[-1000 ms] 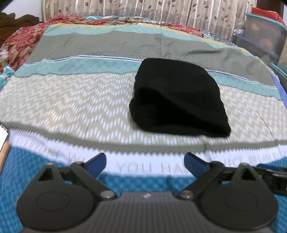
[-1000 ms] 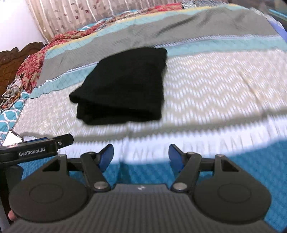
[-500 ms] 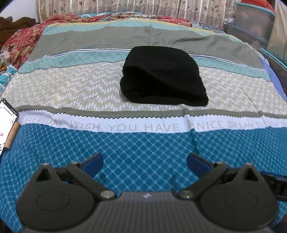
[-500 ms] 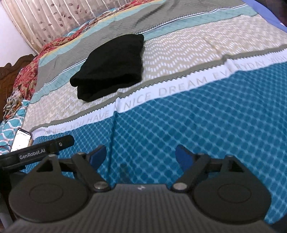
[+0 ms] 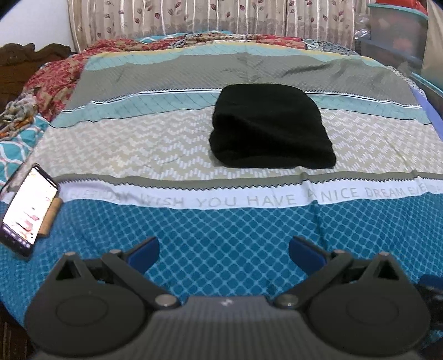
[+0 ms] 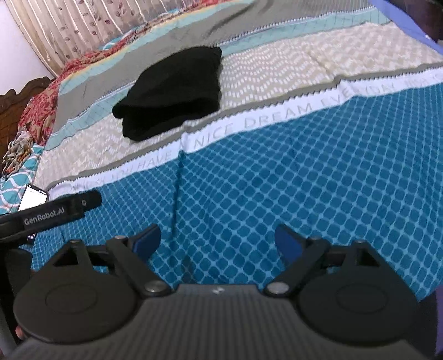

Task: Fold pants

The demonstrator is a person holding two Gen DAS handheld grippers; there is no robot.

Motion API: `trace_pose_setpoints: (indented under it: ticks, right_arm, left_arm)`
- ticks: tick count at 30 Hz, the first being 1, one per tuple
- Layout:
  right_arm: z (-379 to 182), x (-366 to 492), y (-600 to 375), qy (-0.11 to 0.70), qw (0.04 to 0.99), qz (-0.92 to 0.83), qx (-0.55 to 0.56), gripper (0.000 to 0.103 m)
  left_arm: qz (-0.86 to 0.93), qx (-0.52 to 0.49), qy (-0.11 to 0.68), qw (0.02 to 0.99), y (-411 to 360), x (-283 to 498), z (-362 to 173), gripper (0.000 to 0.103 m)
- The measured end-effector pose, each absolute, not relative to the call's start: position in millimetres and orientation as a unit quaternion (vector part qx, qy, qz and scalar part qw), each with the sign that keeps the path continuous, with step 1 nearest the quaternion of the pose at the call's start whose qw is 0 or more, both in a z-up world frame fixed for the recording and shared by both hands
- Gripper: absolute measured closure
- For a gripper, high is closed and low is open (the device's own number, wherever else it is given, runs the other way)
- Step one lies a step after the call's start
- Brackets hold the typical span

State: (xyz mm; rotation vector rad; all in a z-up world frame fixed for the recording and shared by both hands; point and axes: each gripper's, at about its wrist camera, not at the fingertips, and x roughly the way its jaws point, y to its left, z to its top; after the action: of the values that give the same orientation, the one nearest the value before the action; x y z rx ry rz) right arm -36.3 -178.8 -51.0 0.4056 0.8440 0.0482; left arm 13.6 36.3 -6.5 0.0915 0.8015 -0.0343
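Note:
The black pants (image 5: 270, 127) lie folded in a compact stack on the bedspread (image 5: 193, 144), over its beige zigzag band; they also show in the right wrist view (image 6: 174, 92). My left gripper (image 5: 223, 253) is open and empty, well back from the pants, over the blue diamond band. My right gripper (image 6: 217, 242) is open and empty too, over the same band at the bed's front. The left gripper's body (image 6: 52, 211) shows at the left of the right wrist view.
A phone (image 5: 27, 209) with a lit screen leans at the bed's left edge. Rumpled red patterned cloth (image 5: 58, 80) lies at the far left by a wooden headboard (image 5: 22, 56). Curtains (image 5: 210, 15) hang behind. Plastic storage bins (image 5: 398, 33) stand at the far right.
Both grippers have drawn back from the folded pants toward the bed's front edge, staying open and empty. The pants have not moved.

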Motion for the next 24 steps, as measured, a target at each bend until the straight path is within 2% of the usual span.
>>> trace_pose_setpoints:
  ticks: [9,15,18,24]
  right_arm:
    - [1.0,-26.6,-181.4,0.379,0.909,0.016,0.174,0.011]
    - [24.3,-31.6,-185.0,0.356,0.910,0.046,0.209,0.011]
    - [28.0,-35.9,-187.8,0.335,0.909,0.061,0.241,0.011]
    - [27.2,-41.7,-182.7,0.313,0.924,0.056,0.213,0.011]
  left_arm:
    - [0.024,0.078,0.324,0.943,40.7,9.5,25.3,0.000]
    - [0.049,0.122,0.282,0.950,33.6,5.3,42.7,0.000]
    - [0.045,0.123,0.281,0.951,35.2,5.2,46.4,0.000]
    - [0.053,0.124,0.291,0.947,36.4,8.1,49.5,0.000]
